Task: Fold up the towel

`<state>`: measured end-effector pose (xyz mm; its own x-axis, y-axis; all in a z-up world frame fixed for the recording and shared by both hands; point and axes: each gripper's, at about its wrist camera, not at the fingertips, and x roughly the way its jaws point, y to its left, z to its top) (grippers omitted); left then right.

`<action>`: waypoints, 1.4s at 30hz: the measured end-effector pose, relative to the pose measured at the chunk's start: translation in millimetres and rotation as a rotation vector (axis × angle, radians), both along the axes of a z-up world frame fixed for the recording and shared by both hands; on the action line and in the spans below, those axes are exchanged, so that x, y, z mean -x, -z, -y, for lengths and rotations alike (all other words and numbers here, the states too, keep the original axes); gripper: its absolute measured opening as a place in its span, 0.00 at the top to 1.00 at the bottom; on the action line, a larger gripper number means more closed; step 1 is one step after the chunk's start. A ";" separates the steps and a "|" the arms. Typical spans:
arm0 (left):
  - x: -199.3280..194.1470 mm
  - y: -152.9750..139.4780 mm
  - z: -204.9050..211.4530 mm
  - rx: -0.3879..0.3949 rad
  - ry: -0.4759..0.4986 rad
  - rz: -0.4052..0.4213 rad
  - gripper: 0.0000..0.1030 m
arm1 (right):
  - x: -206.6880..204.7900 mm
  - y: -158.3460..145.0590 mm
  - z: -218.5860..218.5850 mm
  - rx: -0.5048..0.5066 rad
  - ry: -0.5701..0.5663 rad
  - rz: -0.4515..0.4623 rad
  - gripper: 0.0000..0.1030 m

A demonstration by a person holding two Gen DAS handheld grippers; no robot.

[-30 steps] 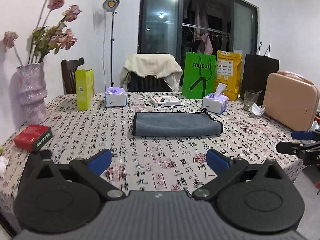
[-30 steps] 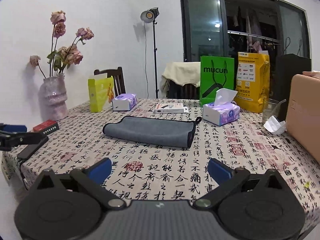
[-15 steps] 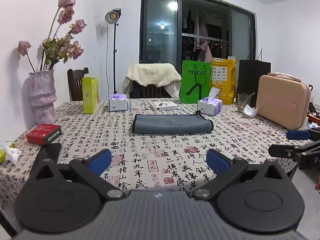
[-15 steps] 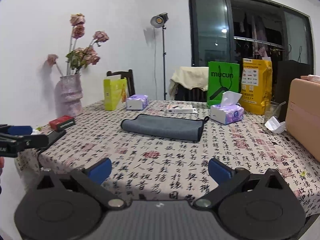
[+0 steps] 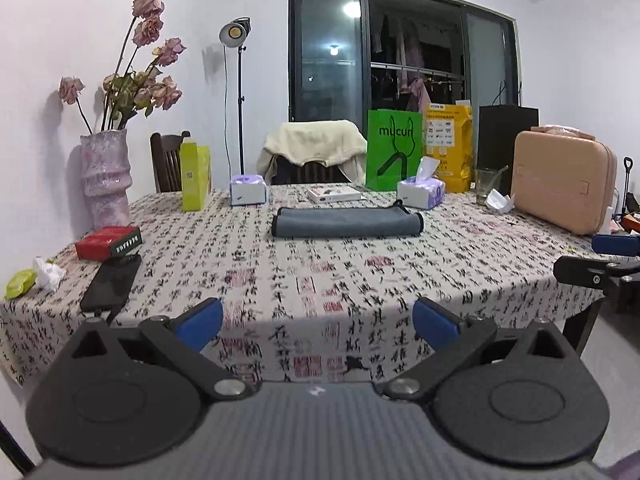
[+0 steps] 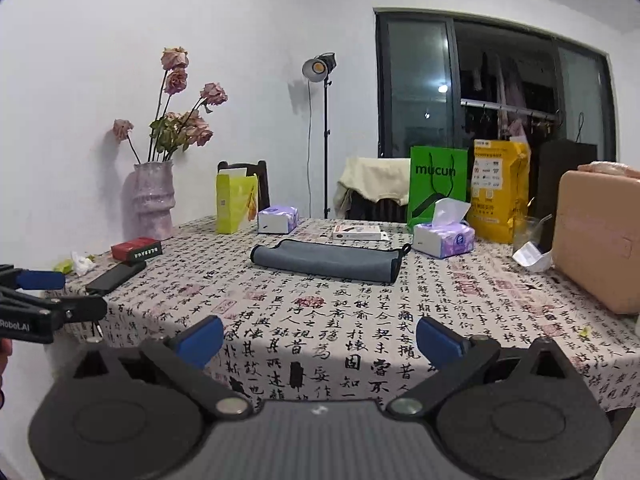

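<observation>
Both grippers have backed off past the table (image 5: 500, 280) edge, left gripper (image 5: 318, 322) and right gripper (image 6: 320, 338) with fingers spread wide and empty, folded grey towel (image 5: 346, 225) well ahead of them, so looks basically done

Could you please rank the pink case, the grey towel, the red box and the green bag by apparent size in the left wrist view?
Largest to smallest, as they appear:
1. pink case
2. grey towel and green bag, too alike in apparent size to rank
3. red box
The bag stands farther back, so true sizes may differ.
</observation>
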<state>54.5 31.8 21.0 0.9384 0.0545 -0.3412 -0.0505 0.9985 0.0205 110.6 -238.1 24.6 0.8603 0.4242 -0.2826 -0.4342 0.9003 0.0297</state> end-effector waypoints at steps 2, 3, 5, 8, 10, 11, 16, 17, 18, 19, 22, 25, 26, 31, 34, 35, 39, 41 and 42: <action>5.0 4.0 3.1 0.003 0.014 -0.006 0.00 | 9.9 5.9 1.8 -0.023 0.007 0.015 0.00; 8.1 6.0 4.2 0.004 0.023 -0.008 0.00 | 14.9 9.6 2.5 -0.035 0.013 0.023 0.00; 15.7 8.7 6.5 0.007 0.037 -0.004 0.00 | 23.8 16.9 2.0 -0.034 0.021 0.033 0.00; 27.0 11.1 10.5 0.011 0.045 0.000 0.00 | 39.2 24.8 4.0 -0.047 0.015 0.039 0.00; 33.4 11.3 13.4 0.011 0.055 0.008 0.00 | 49.4 27.6 7.0 -0.066 0.011 0.046 0.00; 36.1 11.7 15.4 0.006 0.059 0.011 0.00 | 53.1 28.5 8.1 -0.070 0.013 0.052 0.00; 40.1 14.1 20.1 -0.001 0.074 0.007 0.00 | 63.3 31.4 9.5 -0.080 0.019 0.067 0.00; 40.7 14.5 20.1 0.002 0.071 0.005 0.00 | 65.2 32.4 9.9 -0.085 0.018 0.066 0.00; 41.7 14.8 19.8 0.004 0.067 0.004 0.00 | 68.1 33.4 10.5 -0.092 0.018 0.067 0.00; 42.6 15.1 19.4 0.005 0.064 0.003 0.00 | 70.8 34.0 10.8 -0.094 0.014 0.067 0.00; 44.9 16.8 17.9 0.007 0.058 -0.009 0.00 | 76.0 35.6 14.3 -0.090 0.016 0.066 0.00; 46.6 17.2 19.6 -0.003 0.068 -0.020 0.00 | 79.6 34.7 16.9 -0.097 0.029 0.074 0.00; 47.5 16.8 20.7 -0.013 0.076 -0.020 0.00 | 80.3 34.5 17.2 -0.098 0.029 0.073 0.00; 50.0 19.3 25.4 -0.032 0.088 -0.032 0.00 | 85.4 36.8 18.4 -0.090 0.014 0.058 0.00; 50.6 21.5 27.6 -0.029 0.094 -0.040 0.00 | 86.9 38.2 20.9 -0.092 0.021 0.050 0.00; 50.5 22.0 28.2 -0.030 0.098 -0.044 0.00 | 87.5 38.6 21.6 -0.092 0.022 0.050 0.00; 50.0 22.6 28.8 -0.032 0.103 -0.044 0.00 | 87.0 39.1 22.0 -0.095 0.022 0.046 0.00; 49.9 22.5 28.8 -0.031 0.103 -0.045 0.00 | 87.0 39.6 21.5 -0.096 0.017 0.045 0.00; 49.8 22.5 28.7 -0.031 0.103 -0.045 0.00 | 86.3 39.7 20.8 -0.095 0.013 0.043 0.00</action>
